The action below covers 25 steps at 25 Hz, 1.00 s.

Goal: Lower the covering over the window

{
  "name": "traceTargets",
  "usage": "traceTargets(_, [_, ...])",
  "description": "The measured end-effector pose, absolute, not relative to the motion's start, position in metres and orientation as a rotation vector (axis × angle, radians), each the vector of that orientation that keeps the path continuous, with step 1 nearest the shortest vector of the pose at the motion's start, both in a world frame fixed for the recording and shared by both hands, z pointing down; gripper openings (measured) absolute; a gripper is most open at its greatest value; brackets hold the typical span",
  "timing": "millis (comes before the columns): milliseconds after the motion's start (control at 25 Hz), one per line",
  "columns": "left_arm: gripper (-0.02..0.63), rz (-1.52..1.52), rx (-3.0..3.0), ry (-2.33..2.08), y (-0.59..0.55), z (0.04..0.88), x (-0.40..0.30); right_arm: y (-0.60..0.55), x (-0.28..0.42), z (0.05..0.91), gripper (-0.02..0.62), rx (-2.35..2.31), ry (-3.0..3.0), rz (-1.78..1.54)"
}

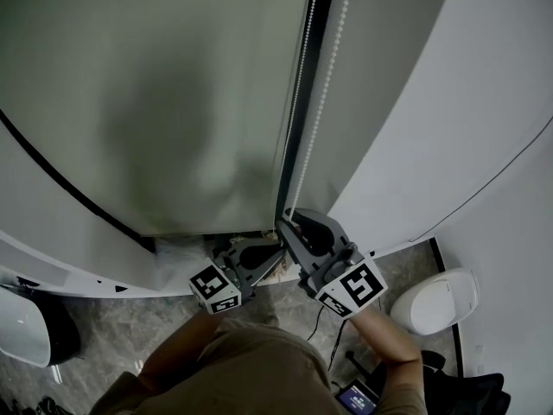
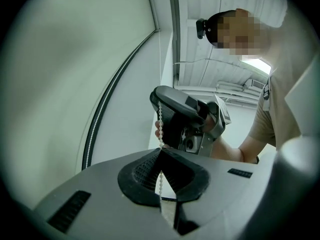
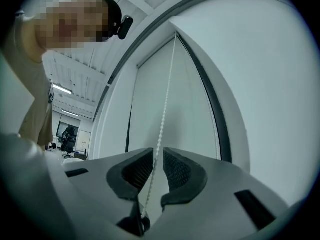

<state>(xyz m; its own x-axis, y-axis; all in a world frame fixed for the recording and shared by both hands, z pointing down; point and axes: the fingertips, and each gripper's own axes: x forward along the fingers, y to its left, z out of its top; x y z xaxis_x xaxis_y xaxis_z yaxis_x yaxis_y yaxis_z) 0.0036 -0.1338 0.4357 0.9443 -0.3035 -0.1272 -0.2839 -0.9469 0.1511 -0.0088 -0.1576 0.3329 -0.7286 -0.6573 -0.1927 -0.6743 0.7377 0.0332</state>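
Observation:
A grey-green roller blind (image 1: 155, 93) hangs over the window, its bottom edge near the sill. A white bead chain (image 1: 315, 102) runs down the blind's right side in two strands. My left gripper (image 1: 276, 251) sits low and is shut on the bead chain (image 2: 160, 121), which passes between its pads at the left gripper (image 2: 161, 151). Just above it, my right gripper (image 1: 290, 220) stands open. The chain (image 3: 163, 116) runs through the narrow gap of the right gripper (image 3: 158, 153), lying by the left pad without being pinched. The blind (image 3: 192, 119) fills the background of the right gripper view.
A white wall (image 1: 449, 102) stands right of the window. On the stone floor are a white rounded bin (image 1: 436, 299), another white object (image 1: 19, 327) at the left, and a small screen device (image 1: 356, 398) with cables. The person's shirt and arms fill the lower middle.

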Motion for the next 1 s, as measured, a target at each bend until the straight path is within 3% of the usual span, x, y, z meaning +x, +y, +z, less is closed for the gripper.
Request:
traceTargets(200, [0.015,-0.215,2.962,-0.456,-0.130,0.443,0.005,-0.153,-0.009,0.335,0.026,-1.052,2.765,0.112])
traceTargets(480, [0.020,-0.259,2.983,-0.389,-0.124,0.437,0.001,-0.157,-0.005,0.335,0.015,-1.032,2.746,0.015])
traceTargets(680, [0.138,-0.511,2.927,-0.360,-0.138,0.403,-0.019,-0.161,0.002,0.337,0.014,-1.048,2.723,0.007])
traceTargets(840, [0.147,-0.661,2.979,-0.326,-0.147,0.353,-0.020,-0.168,-0.001,0.360,0.014,-1.050,2.769,-0.027])
traceTargets(1000, [0.147,-0.604,3.077,-0.318,-0.140,0.322,-0.010,-0.157,-0.012,0.387,0.014,-1.046,2.814,-0.102])
